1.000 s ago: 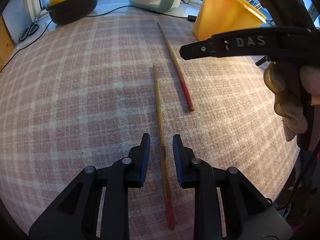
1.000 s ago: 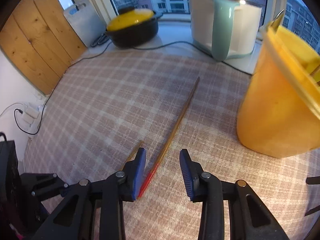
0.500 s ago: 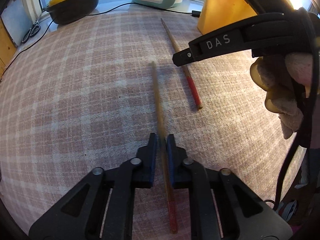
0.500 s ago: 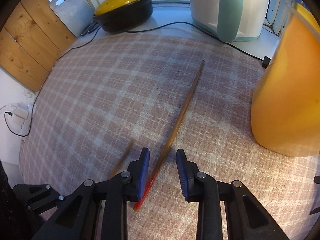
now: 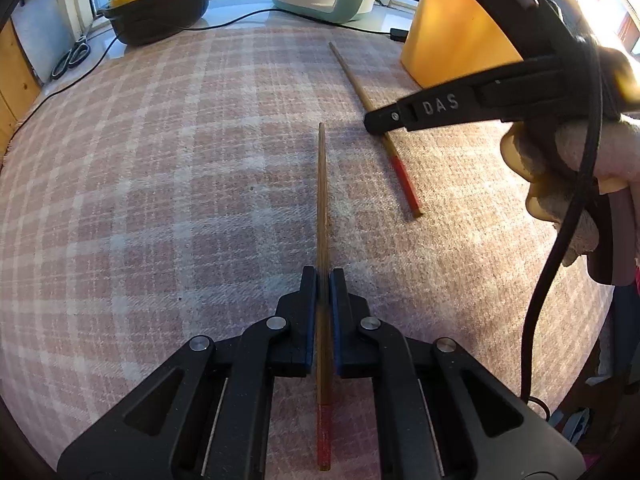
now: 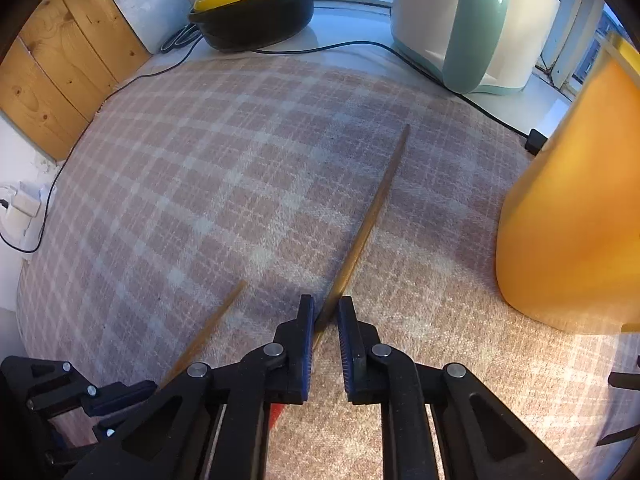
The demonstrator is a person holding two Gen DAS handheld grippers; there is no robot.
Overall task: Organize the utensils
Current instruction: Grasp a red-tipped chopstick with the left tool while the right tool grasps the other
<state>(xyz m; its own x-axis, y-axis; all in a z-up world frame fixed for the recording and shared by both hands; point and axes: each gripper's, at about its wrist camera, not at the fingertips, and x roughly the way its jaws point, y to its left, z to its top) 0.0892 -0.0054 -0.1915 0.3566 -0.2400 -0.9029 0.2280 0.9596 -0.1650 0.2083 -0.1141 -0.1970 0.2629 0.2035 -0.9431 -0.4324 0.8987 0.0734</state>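
Observation:
Two wooden chopsticks with red ends lie on a pink plaid cloth. My left gripper is shut on the near chopstick, which runs straight ahead between its jaws; the same chopstick shows in the right wrist view. The second chopstick lies to the right of it. My right gripper straddles this second chopstick near its red end, jaws narrowly open and not pressing on it. A yellow utensil holder stands at the right.
A black pot with a yellow lid and a white and green kettle stand at the back by the window, with a black cable between them. Wooden boards stand at the left. The cloth's edge lies close below me.
My left gripper has closed on the near chopstick. My right gripper has moved forward over the second chopstick and its jaws have narrowed around it.

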